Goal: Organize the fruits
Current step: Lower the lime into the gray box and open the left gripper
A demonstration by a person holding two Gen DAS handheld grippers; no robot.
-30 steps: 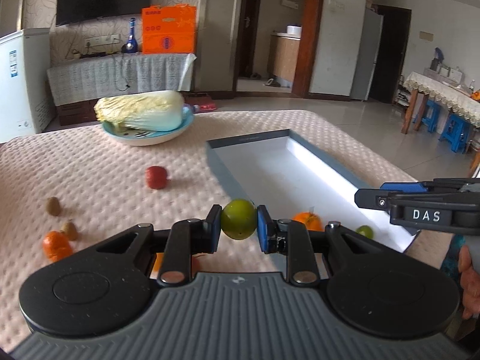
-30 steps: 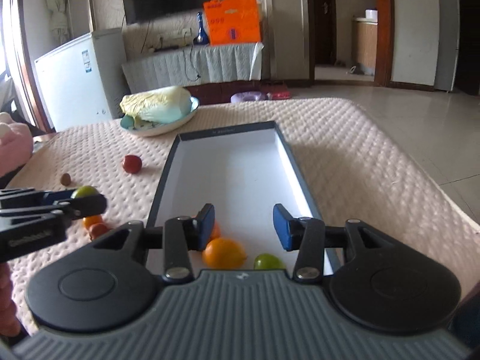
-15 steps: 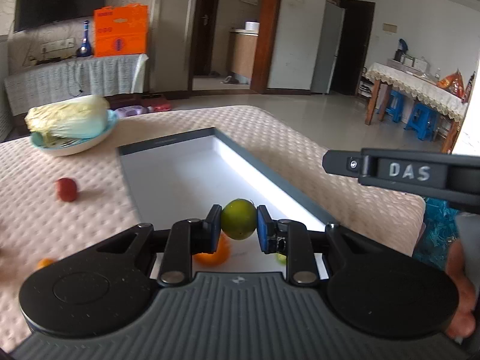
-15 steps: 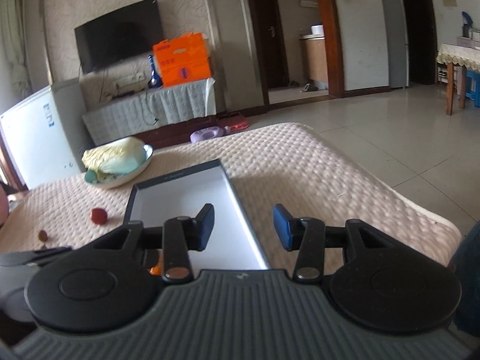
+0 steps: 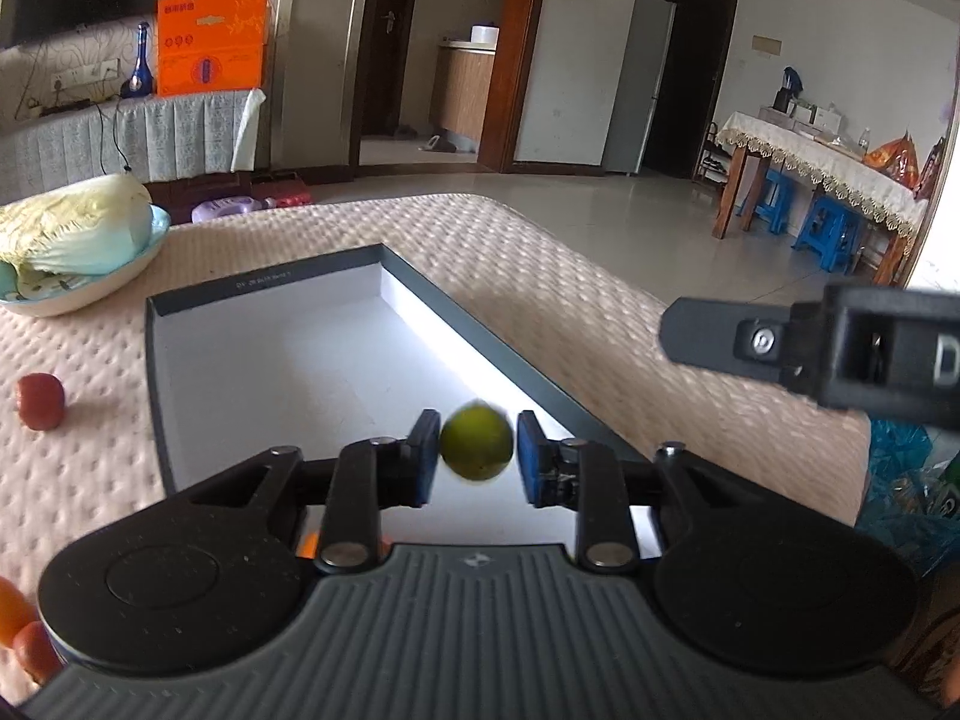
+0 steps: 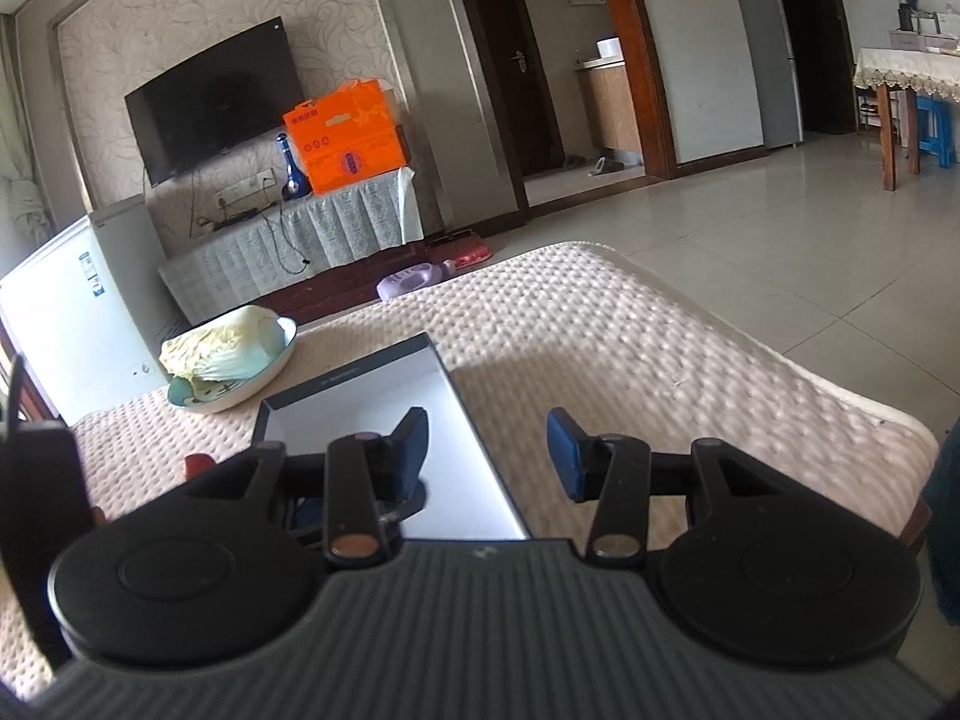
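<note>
pale quilted padding covered the surface [image 5: 600, 300], where a long grey box [image 5: 180, 390] with a white floor lay open as the place for the fruit. the left claw [image 5: 477, 450] hung over the box, its jaws having just been opening, so the round green lime [image 5: 477, 447] sat loose and blurred between the blue pads, apparently dropping free. an orange [image 5: 309, 543] already showed in the box, while a red fruit [image 5: 41, 401] and others at the left edge waited outside; the right claw [image 6: 487, 444] stood spread and empty.
</note>
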